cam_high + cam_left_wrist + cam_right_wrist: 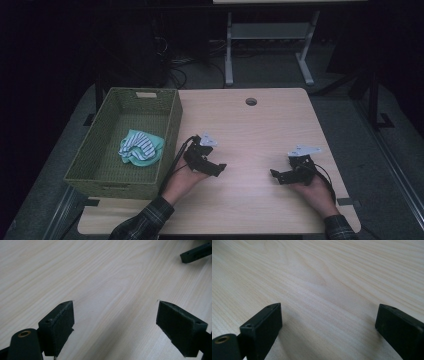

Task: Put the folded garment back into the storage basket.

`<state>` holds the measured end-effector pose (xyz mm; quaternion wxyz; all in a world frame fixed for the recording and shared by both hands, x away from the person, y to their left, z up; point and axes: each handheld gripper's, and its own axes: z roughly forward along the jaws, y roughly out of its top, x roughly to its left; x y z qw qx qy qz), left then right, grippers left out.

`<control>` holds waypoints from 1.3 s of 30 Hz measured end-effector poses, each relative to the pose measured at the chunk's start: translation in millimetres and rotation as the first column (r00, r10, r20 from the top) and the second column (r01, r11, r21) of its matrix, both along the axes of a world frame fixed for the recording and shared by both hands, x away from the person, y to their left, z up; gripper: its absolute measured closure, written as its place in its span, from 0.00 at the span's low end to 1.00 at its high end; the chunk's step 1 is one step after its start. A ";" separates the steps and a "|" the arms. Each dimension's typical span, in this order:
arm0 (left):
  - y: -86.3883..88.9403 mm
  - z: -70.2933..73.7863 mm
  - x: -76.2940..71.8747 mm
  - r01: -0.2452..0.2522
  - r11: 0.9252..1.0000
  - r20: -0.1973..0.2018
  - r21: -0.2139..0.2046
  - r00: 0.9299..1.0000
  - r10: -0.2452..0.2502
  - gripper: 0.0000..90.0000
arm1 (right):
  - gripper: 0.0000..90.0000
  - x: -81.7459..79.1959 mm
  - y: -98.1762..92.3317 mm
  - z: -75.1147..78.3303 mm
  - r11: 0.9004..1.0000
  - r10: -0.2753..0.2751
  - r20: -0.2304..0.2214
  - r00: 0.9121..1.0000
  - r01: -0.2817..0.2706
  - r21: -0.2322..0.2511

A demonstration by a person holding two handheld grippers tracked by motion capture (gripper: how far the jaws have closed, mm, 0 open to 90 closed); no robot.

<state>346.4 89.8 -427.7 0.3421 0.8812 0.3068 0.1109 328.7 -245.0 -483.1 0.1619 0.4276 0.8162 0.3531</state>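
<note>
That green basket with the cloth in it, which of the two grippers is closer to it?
Left. The left gripper sits just beside the basket, off its right wall; the right gripper rests farther along the table.

high view: fixed above the person's side, facing forward and down, far enough to take in the whole table [260,130], the basket [100,170] at its left edge and the floor beyond the far edge. left gripper view: low and close over the tabletop [100,277], looking along its own wide-set jaws; a tip of the right gripper [196,252] enters top right. right gripper view: equally low and close. all three share the bare wood between the grippers.
</note>
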 end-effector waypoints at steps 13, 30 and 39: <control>-14.3 -33.2 -0.2 0.000 0.999 0.017 0.048 1.000 0.000 0.14 | 0.07 0.0 0.0 0.0 1.000 -0.001 0.000 1.000 0.001 0.000; -8.7 -51.3 -4.3 0.010 0.999 0.053 -0.044 0.999 -0.008 0.14 | 0.07 0.0 0.0 0.0 1.000 0.000 0.000 1.000 0.000 0.000; -8.7 -51.3 -4.3 0.010 0.999 0.053 -0.044 0.999 -0.008 0.14 | 0.07 0.0 0.0 0.0 1.000 0.000 0.000 1.000 0.000 -0.001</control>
